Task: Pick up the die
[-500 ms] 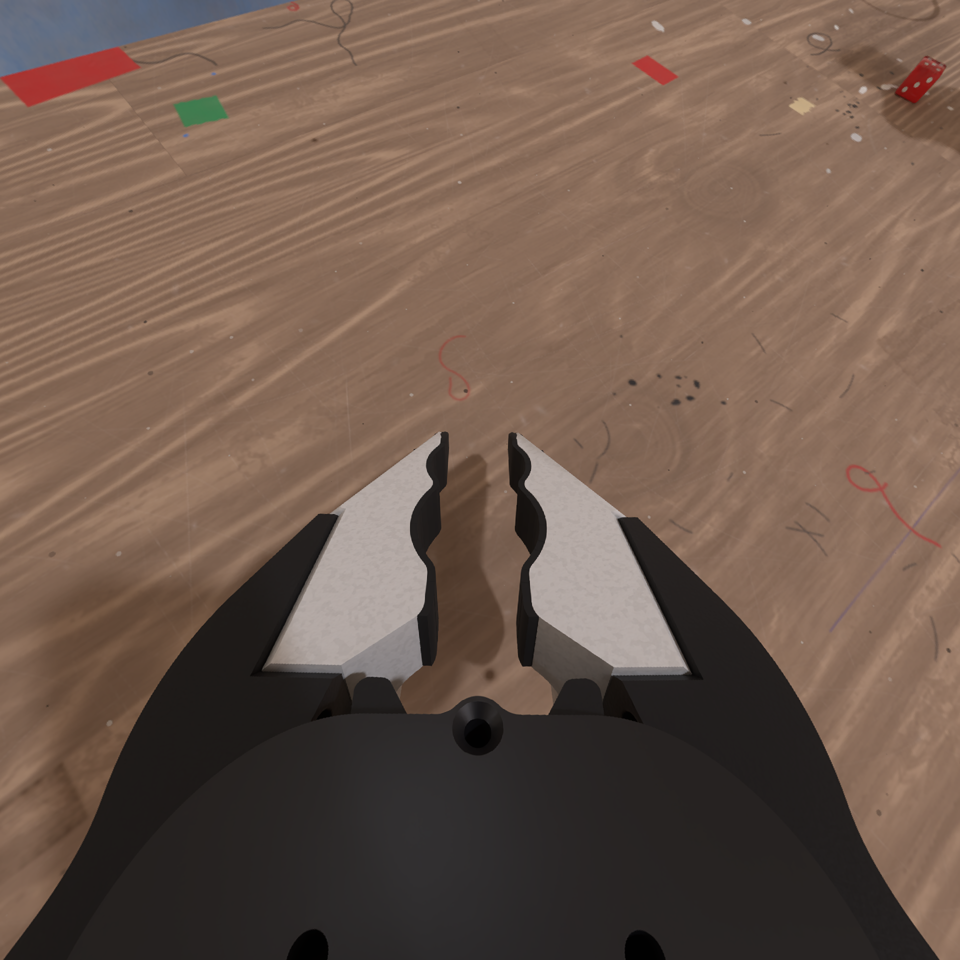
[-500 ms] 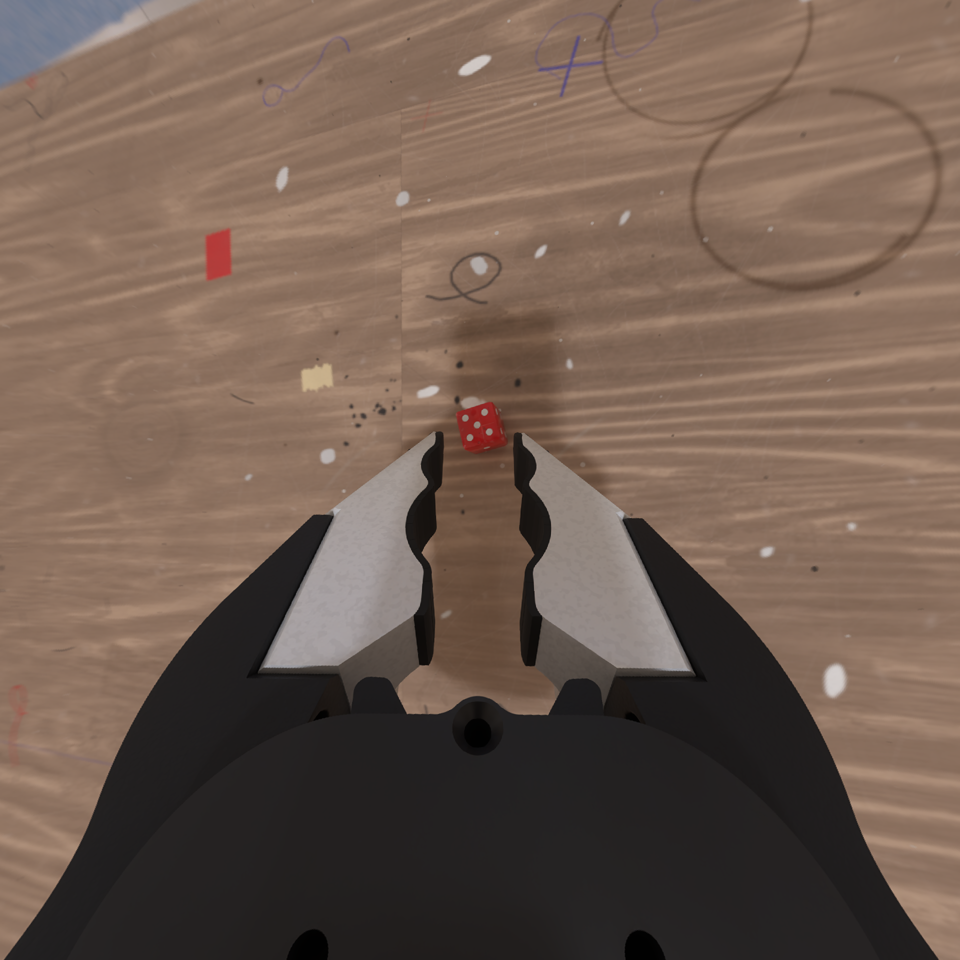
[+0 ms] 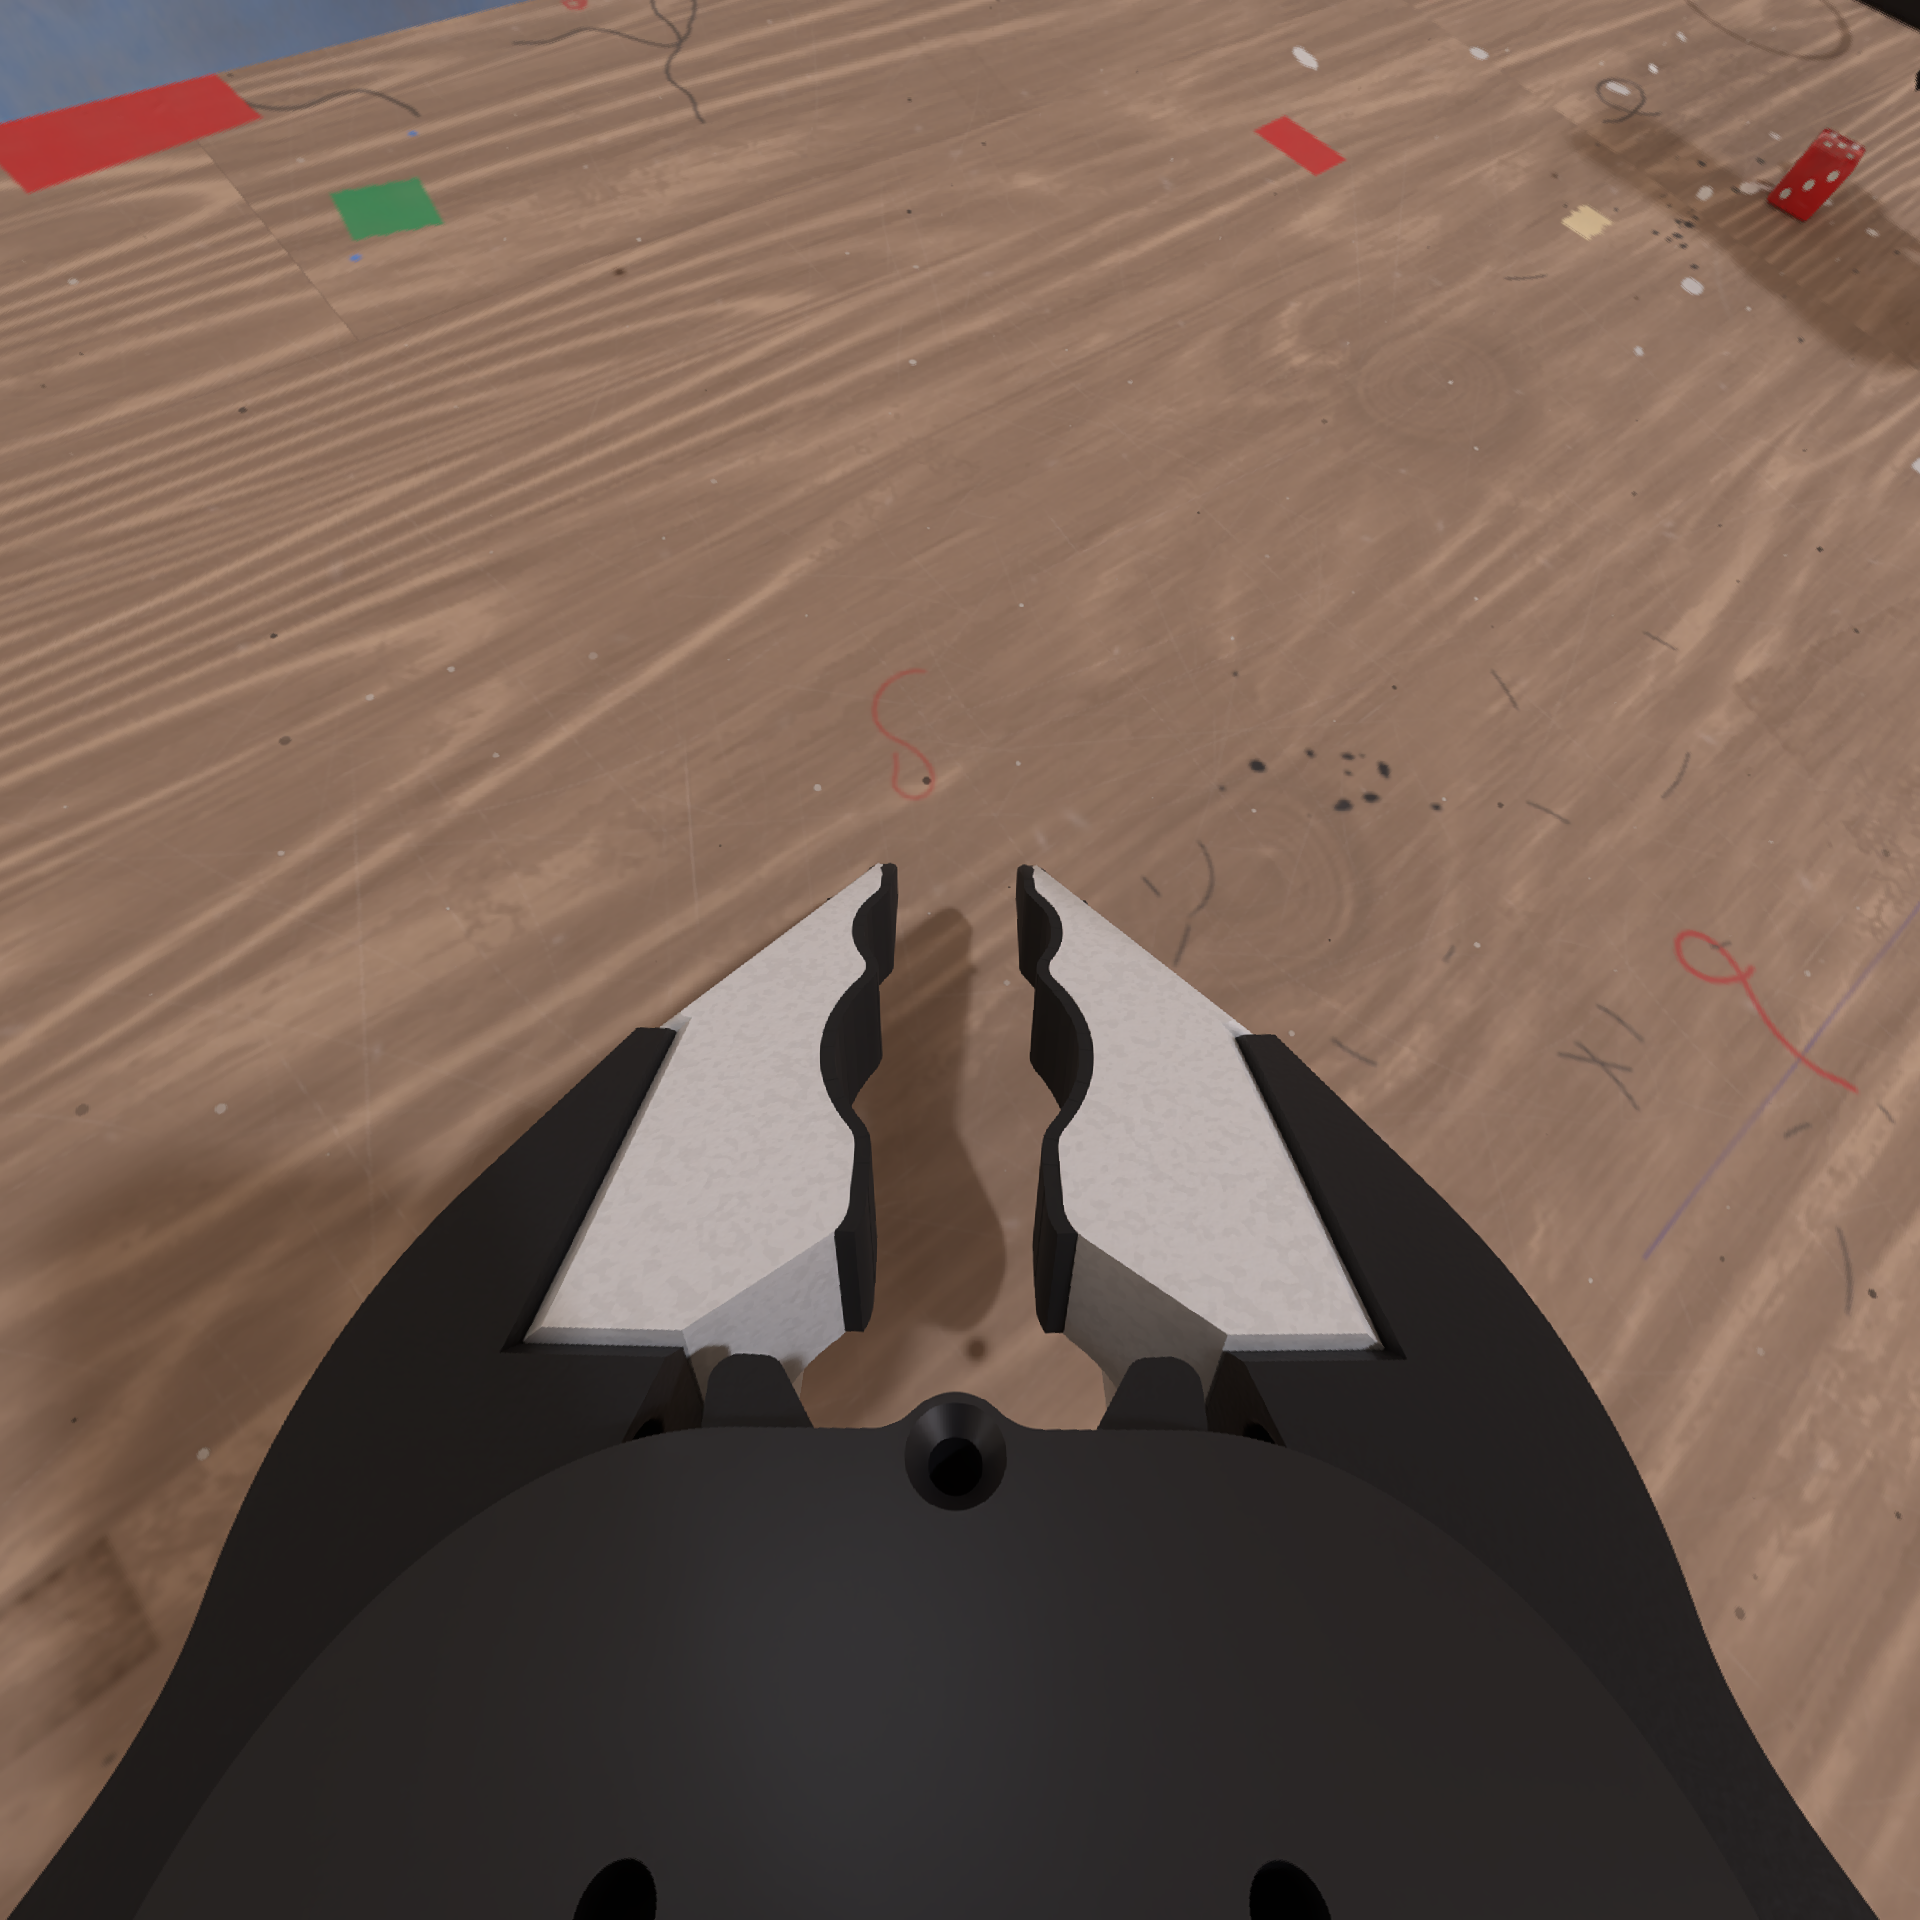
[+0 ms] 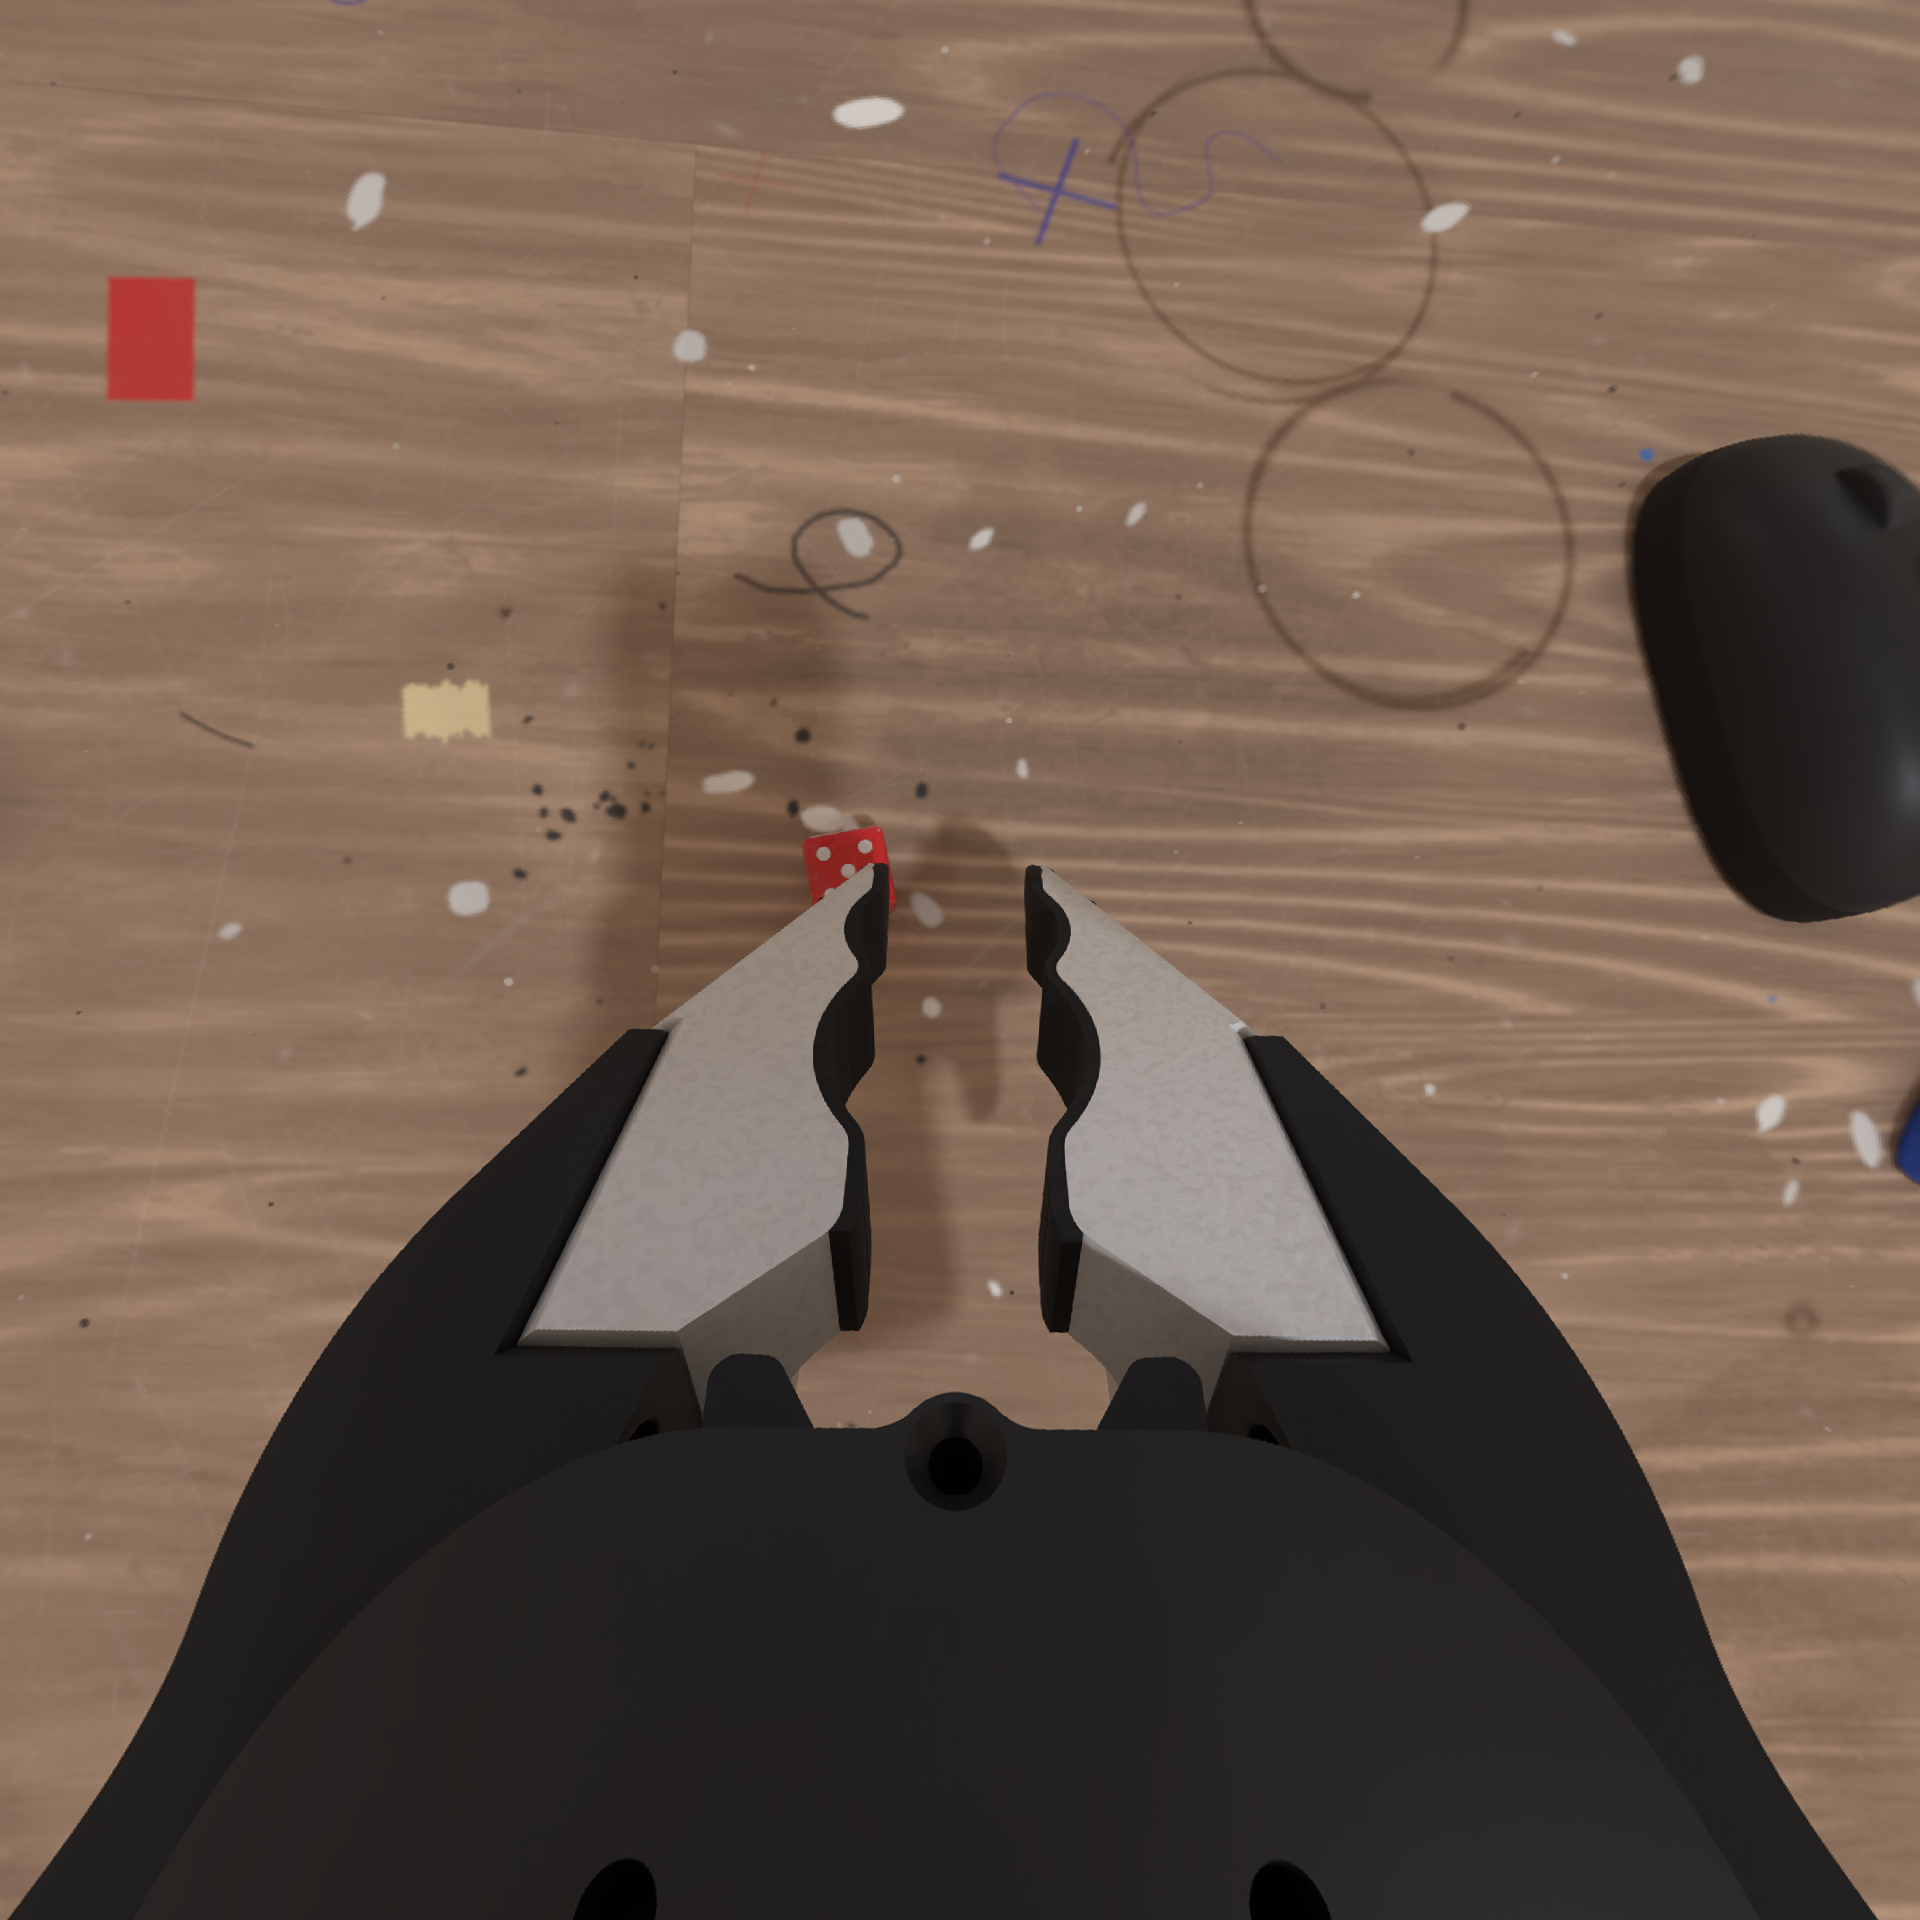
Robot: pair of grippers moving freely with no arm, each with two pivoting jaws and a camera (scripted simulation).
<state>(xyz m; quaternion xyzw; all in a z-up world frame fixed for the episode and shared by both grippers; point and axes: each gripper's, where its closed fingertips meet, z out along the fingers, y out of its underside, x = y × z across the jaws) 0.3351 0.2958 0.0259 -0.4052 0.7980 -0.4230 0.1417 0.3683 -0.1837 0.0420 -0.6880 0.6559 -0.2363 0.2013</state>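
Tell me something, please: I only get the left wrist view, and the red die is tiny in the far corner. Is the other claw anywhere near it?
Observer: Yes. The right claw is right at the die, and it is open.
Operator: Is the die between its fingers?
Observer: No. It sits at the tip of the finger on the picture's left, partly hidden behind it; the gap shows only the wooden table.
Operator: Anything else around there?
Observer: A black computer mouse lies off to that claw's right.
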